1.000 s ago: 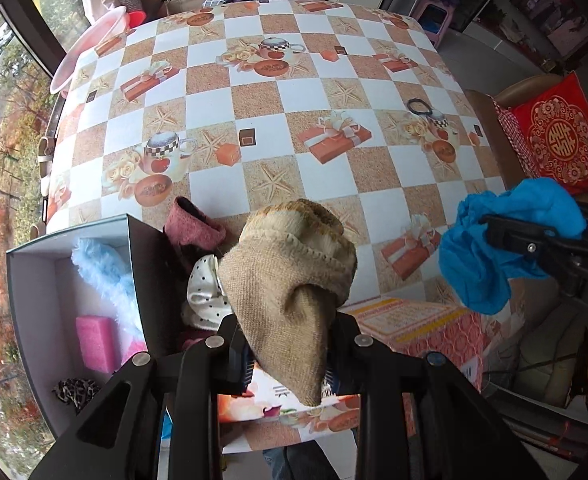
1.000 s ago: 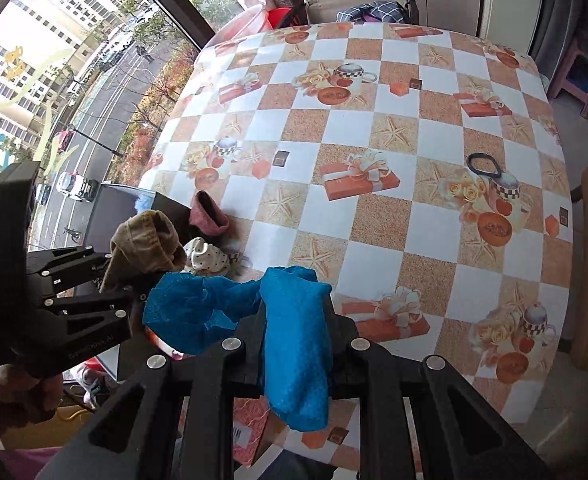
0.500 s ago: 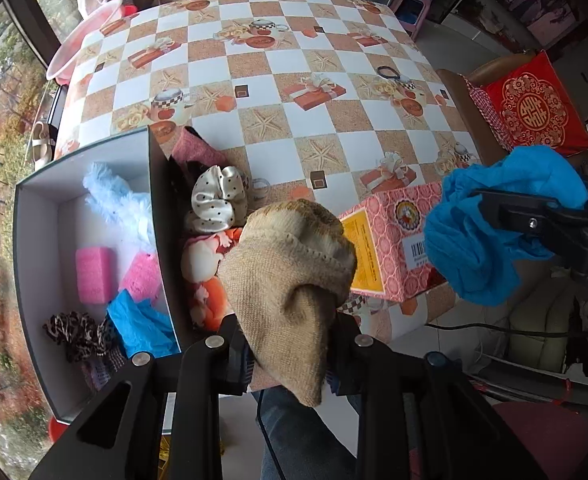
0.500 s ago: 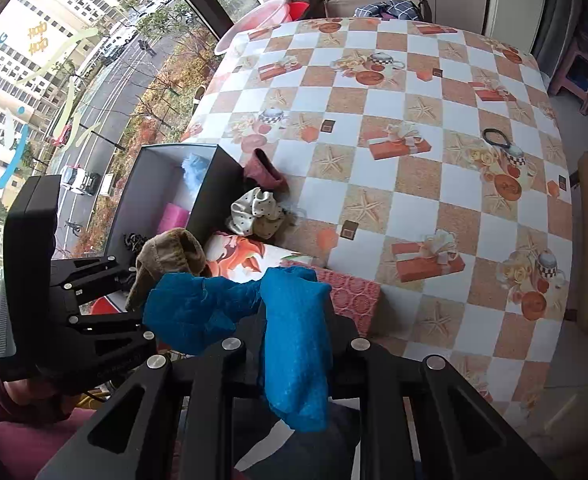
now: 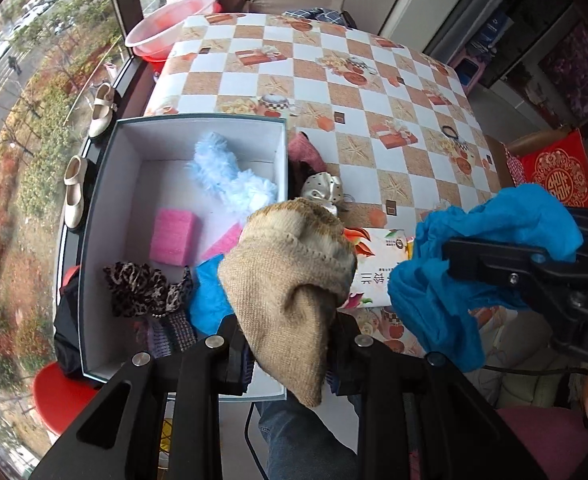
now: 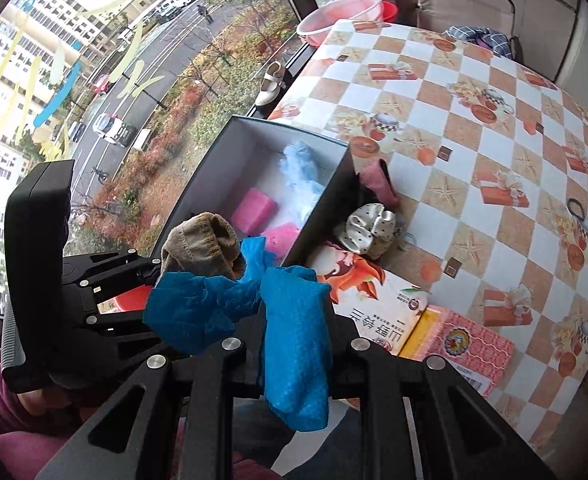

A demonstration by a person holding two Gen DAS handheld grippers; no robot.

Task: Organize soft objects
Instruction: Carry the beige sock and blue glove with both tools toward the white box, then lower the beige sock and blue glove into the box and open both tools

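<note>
Your left hand-held gripper [image 5: 289, 344] clamps a tan sock [image 5: 289, 280] at lower centre, your right hand-held gripper [image 6: 294, 344] clamps a blue cloth [image 6: 294, 340], both beside the open box [image 5: 93, 208].

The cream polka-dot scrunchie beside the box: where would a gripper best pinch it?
Probably from straight above, closing on the puffed top fold of the polka-dot scrunchie. It sits bunched upright on the table, close against the box wall and other fabric, so side approaches look crowded.

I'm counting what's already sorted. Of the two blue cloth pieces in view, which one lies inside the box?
The smaller blue cloth at the box's near end, beside the leopard-print scrunchie. The other, the bigger blue cloth, hangs clamped in the right gripper.
</note>
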